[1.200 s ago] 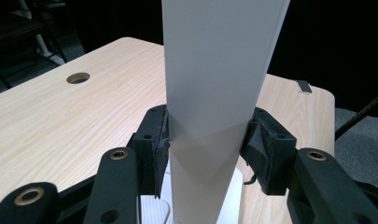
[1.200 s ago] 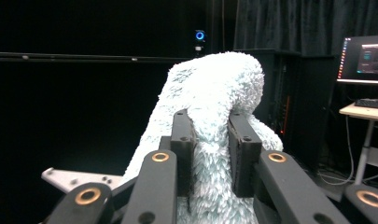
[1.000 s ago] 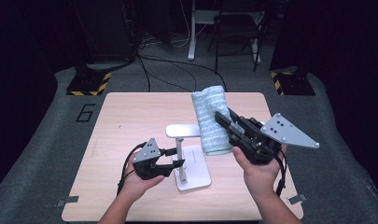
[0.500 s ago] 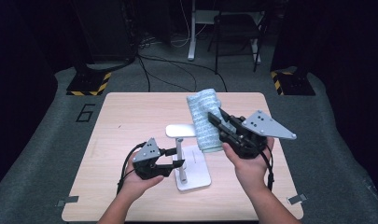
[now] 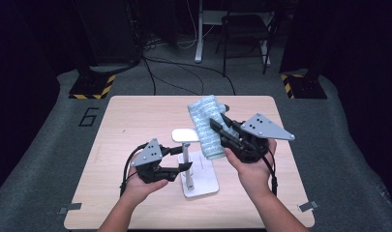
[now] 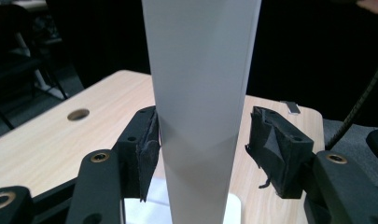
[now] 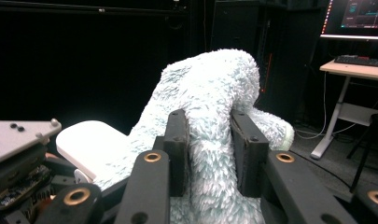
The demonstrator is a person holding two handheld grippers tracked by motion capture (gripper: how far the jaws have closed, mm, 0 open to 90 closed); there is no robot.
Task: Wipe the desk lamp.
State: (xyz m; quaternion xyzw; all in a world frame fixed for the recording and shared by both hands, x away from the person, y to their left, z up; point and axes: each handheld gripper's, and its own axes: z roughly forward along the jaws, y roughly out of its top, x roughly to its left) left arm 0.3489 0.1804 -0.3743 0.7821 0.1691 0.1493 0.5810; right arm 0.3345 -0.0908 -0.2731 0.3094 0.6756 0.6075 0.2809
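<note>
Pinching fluffy pale-blue towel (image 7: 210, 98) — right gripper (image 5: 221, 126) has both pads sunk into pile, though jaws have just been easing apart. Towel (image 5: 207, 126) held off table (image 5: 135, 121), tilted, lower end over white stand's base (image 5: 203, 180). Left gripper (image 5: 182, 158) at stand's upright post (image 6: 200, 107) — jaws have just been spreading; post between them, one pad (image 6: 147, 144) against it, other pad (image 6: 268, 144) standing clear. Stand's flat white top (image 5: 185, 136) just beside towel.
</note>
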